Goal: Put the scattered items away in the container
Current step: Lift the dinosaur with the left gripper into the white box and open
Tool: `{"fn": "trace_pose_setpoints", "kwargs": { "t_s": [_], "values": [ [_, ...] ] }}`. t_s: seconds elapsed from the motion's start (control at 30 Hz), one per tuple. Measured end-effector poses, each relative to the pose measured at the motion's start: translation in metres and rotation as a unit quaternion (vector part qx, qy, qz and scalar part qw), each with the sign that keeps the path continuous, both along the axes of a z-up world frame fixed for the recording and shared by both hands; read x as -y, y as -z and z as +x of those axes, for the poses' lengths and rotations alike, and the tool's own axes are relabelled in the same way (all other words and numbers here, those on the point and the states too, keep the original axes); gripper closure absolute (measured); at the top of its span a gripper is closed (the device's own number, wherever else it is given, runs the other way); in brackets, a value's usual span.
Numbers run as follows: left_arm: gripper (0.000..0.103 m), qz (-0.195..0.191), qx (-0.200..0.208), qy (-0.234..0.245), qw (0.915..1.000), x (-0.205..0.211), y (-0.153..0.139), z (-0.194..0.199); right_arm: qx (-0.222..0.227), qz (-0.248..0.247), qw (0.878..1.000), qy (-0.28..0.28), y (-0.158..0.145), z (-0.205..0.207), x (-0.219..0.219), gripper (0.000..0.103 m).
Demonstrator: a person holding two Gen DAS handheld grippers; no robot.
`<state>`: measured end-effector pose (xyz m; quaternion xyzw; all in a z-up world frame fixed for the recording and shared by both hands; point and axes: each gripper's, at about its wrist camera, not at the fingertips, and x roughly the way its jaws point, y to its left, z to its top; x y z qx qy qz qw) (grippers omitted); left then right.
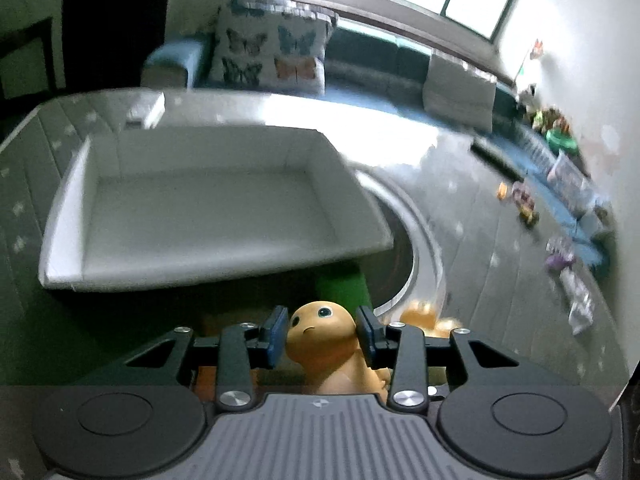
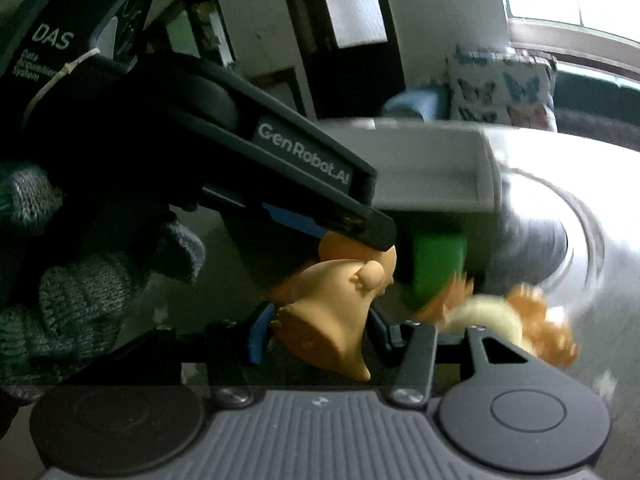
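An orange toy figure (image 1: 320,346) with dark round eyes is caught between both grippers. In the left wrist view my left gripper (image 1: 321,330) has its blue pads (image 1: 276,334) against both sides of the toy's head. In the right wrist view the left gripper (image 2: 372,236) reaches in from the upper left over that head. My right gripper (image 2: 318,334) is shut on the toy's lower body (image 2: 332,312). The white box (image 1: 64,216) stands just beyond, with nothing showing inside it; its side wall (image 2: 440,184) shows behind the toy.
A green block (image 1: 344,284) (image 2: 438,264) sits by the box's near corner. A fluffy orange and yellow toy (image 2: 500,320) lies to the right. A gloved hand (image 2: 60,292) holds the left gripper. Small toys (image 1: 524,204) line the right wall; a butterfly cushion (image 1: 268,52) is behind.
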<state>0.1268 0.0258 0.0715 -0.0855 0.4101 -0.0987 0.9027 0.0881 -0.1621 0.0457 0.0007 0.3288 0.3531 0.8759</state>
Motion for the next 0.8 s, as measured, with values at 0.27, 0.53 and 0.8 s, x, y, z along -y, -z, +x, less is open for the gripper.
{"fn": "trace_pose_setpoints", "kwargs": {
  "t_s": [0.27,0.53,0.8],
  "values": [
    [0.063,-0.005,0.036,-0.029,0.9989,-0.017,-0.028,0.039,0.045,-0.002,0.999,-0.027,-0.027,0.046,-0.023,0.052],
    [0.063,-0.026,0.016,-0.049,0.9983,-0.043,-0.017,0.102,0.035,-0.024,0.998,-0.043,-0.020,0.106,-0.053,0.052],
    [0.063,-0.037,-0.030,-0.054,0.9974,-0.055,0.017,0.150,-0.010,-0.049,0.998,-0.044,0.009,0.157,-0.072,0.052]
  ]
}}
